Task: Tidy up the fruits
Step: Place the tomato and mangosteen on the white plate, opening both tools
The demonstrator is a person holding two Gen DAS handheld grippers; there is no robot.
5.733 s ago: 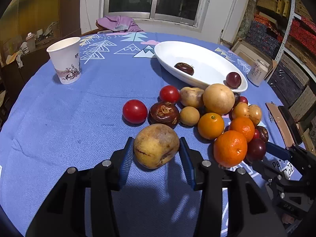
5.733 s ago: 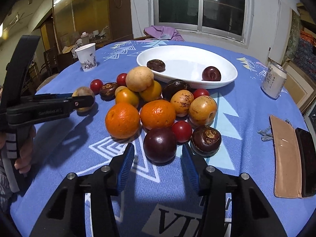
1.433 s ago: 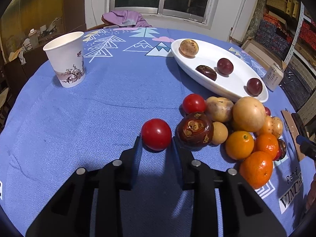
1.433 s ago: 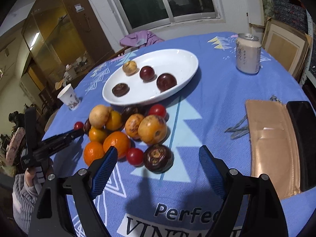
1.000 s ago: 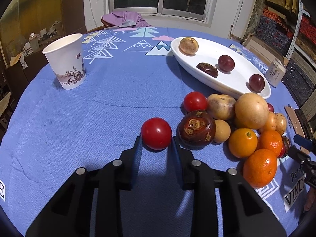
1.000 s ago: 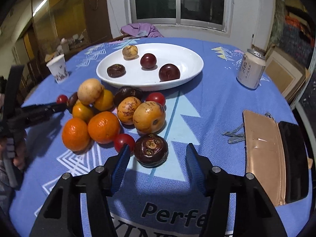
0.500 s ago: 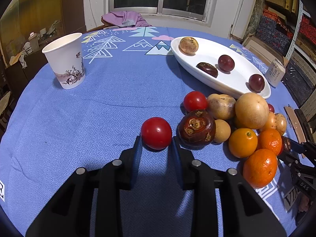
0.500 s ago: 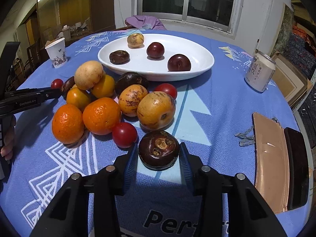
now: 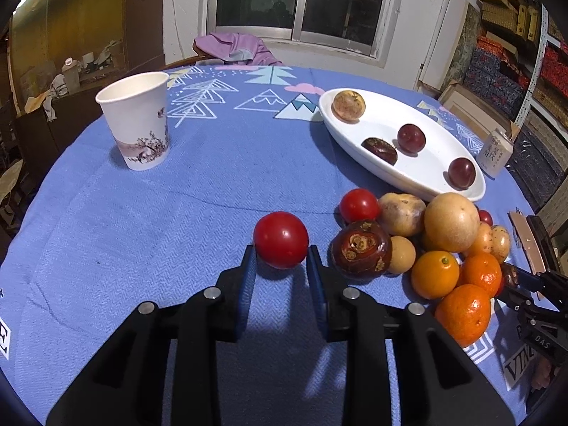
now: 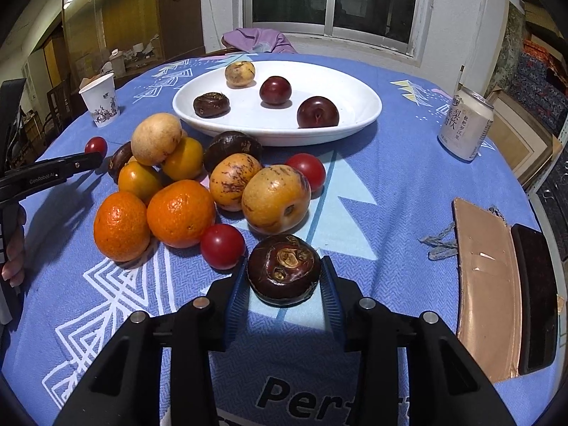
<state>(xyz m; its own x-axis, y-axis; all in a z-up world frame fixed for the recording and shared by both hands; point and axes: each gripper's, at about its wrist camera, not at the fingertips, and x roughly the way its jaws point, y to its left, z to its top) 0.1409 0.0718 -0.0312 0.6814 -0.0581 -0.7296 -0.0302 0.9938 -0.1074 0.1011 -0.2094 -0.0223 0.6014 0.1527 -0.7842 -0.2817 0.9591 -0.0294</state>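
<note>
Nearest the camera, the right gripper (image 10: pixel 284 280) has closed from its wide spread of a moment ago and now pinches the dark brown fruit (image 10: pixel 284 269) at the near edge of the pile, seemingly not yet lifted off the blue tablecloth (image 10: pixel 372 184). The left gripper (image 9: pixel 280 261) remains pressed against the red tomato (image 9: pixel 280 239) at the pile's left side. Both pieces look ready to go to the white plate (image 10: pixel 358 120) beyond, where four fruits already lie.
</note>
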